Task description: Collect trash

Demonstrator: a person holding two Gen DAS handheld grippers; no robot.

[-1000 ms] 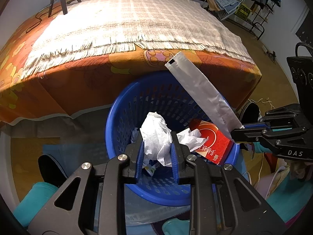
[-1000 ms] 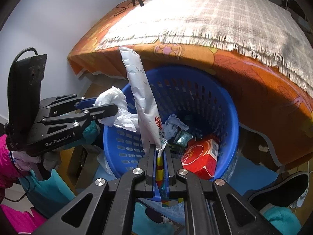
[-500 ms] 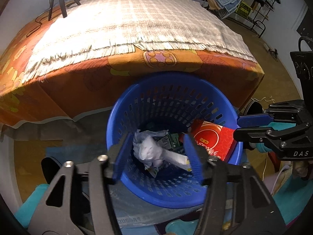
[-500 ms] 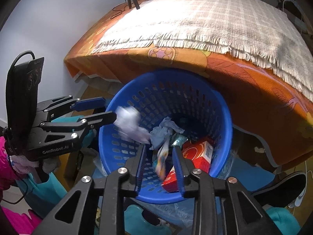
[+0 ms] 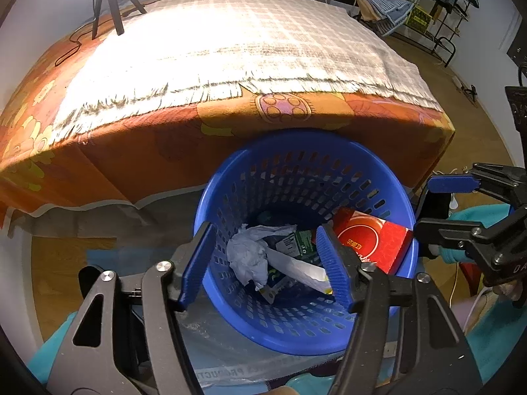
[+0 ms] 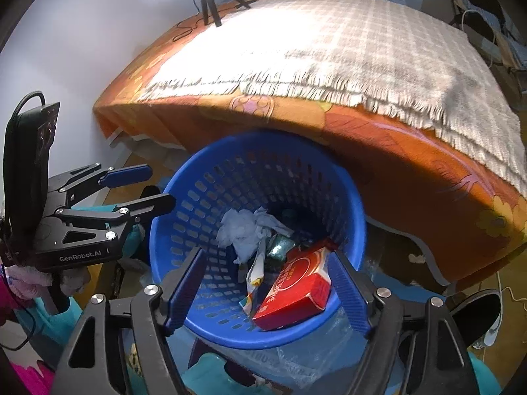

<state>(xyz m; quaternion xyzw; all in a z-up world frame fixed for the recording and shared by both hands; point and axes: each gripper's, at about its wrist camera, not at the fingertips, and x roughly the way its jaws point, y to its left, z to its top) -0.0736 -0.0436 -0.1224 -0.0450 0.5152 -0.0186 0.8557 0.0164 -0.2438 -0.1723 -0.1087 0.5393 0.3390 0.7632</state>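
Nearest the left wrist camera, the left gripper (image 5: 266, 263) hangs with its ribbed blue fingers (image 5: 332, 263) spread wide and nothing between them. The right gripper (image 6: 266, 293) is just as wide and just as empty. Both hover above the rim of the round blue perforated plastic basket (image 5: 296, 332), a position that suits dropping things straight down into it, and each shows in the other's view, flanking the basket on either side.

Inside the basket lies the collected trash. A crumpled white tissue wad (image 5: 248, 258) sits on the left side of the heap. Beside it a long white plastic wrapper (image 5: 296, 268) slants across the bottom, its printed end tipped toward the near wall. A red rectangular cardboard box (image 5: 372, 243) with a round gold emblem leans against the right wall, propped on the litter under it. A small green packet (image 5: 298, 242) peeks out between the box and the tissue.

The basket stands on the floor, on a sheet of clear plastic (image 6: 316, 339), close against the bed's edge, probably so that whatever is picked off the bed has a short way to travel.

Beyond it hangs the orange flowered bedspread (image 5: 131, 144), then a fringed pale checked blanket (image 5: 230, 42) lying on top, bare of litter as far as can be seen. At the far corner stands a black tripod (image 5: 108, 3).
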